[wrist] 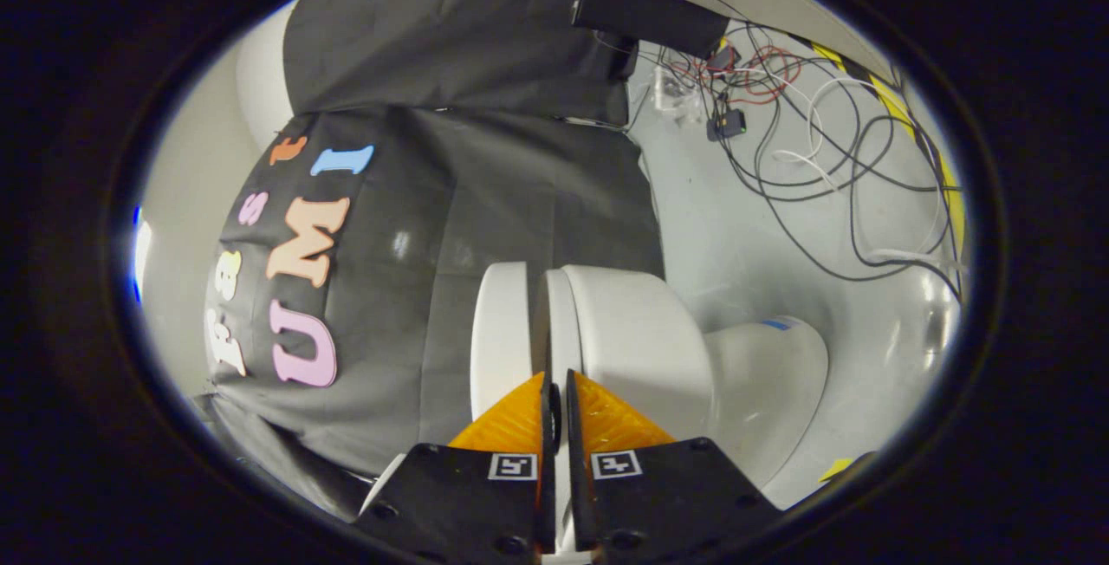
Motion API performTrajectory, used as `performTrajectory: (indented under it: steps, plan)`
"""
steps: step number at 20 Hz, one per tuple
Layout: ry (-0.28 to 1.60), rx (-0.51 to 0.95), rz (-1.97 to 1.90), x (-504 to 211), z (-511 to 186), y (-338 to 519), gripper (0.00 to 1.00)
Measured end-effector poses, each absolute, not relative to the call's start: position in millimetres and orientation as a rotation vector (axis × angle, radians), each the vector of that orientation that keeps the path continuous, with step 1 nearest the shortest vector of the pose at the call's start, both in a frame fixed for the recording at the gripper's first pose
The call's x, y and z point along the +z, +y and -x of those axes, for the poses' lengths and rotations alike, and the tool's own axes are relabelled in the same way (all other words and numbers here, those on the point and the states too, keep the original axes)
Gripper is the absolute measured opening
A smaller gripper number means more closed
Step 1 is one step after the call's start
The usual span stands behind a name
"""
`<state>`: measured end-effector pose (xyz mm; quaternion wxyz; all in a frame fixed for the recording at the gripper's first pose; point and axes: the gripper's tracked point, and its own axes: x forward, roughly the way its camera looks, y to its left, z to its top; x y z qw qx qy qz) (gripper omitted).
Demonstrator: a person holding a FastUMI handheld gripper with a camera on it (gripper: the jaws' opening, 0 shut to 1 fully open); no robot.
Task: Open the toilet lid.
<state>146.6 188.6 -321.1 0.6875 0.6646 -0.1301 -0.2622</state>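
Now the gripper (555, 387) pinches the toilet lid (500, 331), raised a crack off the seat (637, 340), edge-on along the fingers

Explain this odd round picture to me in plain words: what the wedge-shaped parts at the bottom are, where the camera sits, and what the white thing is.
The camera rides on a hand-held gripper and looks forward along its two fingers; those are the wedges at the bottom. A person carries this tool; there is no robot arm. The view is tilted sideways. The white thing is a toilet, and the fingers stand close together around the edge of its lid, which appears parted from the seat by a narrow gap. Whether both fingers actually press on the lid cannot be told. Behind is a black cloth wall; loose cables lie on the pale floor.
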Motion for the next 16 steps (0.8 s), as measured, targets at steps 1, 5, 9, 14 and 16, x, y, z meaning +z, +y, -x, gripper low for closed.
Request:
performTrajectory:
  steps: [1,5,9,14,16]
  plan:
    - [-0.278,-0.579,-1.509,-321.6,-150.4,189.1,0.09]
    - [-0.277,-0.574,-1.519,-320.7,-149.7,186.3,0.08]
    - [-0.262,-0.579,-1.444,-319.3,-150.1,194.4,0.08]
    - [-0.267,-0.611,-1.352,-314.7,-147.4,199.2,0.08]
    - [-0.274,-0.604,-1.307,-307.0,-146.4,201.9,0.08]
